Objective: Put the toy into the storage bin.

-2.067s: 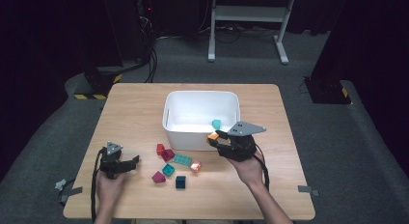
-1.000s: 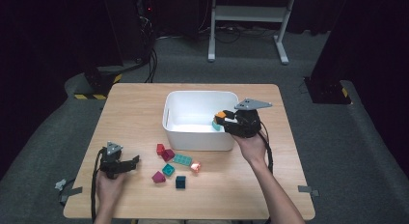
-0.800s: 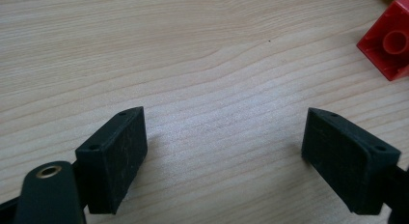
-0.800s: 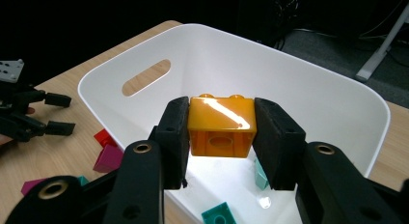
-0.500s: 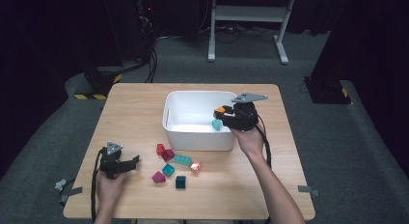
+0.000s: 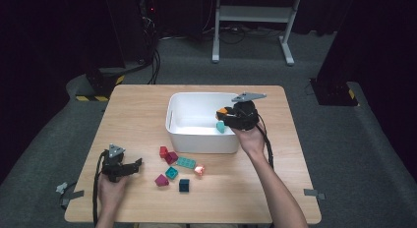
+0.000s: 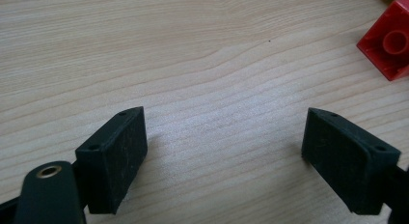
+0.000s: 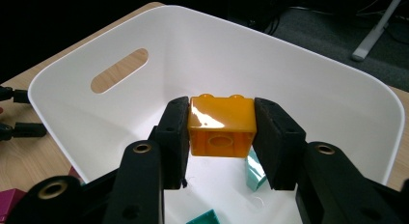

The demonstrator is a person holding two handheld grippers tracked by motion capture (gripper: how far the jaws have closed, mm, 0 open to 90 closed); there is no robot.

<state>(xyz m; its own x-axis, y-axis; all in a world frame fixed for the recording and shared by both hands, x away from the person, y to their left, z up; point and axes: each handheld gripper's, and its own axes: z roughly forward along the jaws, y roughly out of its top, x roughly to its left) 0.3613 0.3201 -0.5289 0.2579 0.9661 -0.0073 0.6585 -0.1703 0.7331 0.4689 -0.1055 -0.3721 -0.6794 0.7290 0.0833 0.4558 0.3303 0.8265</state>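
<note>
An orange brick (image 8: 222,126) is clamped between the jaws of my right gripper (image 8: 222,132), which is shut on it over the right end of the white tub (image 8: 337,84). In the high view that right gripper (image 6: 223,115) hangs above the tub (image 6: 196,139), with a teal brick (image 6: 221,127) lying inside beneath it. My left gripper (image 6: 138,163) rests low on the wooden table (image 6: 137,115) at the front left, open, its fingers (image 7: 115,154) wide apart over bare wood. A red brick (image 7: 393,40) lies just beyond it.
Several loose bricks lie in front of the tub: red (image 6: 163,151), magenta (image 6: 161,180), teal (image 6: 186,162), dark blue (image 6: 184,185) and a shiny orange-pink one (image 6: 199,169). A metal stand (image 6: 253,14) and cables sit on the floor behind the table.
My right gripper has carried the orange brick from the table in front of the tub up and over its right end. The left gripper has stayed put.
</note>
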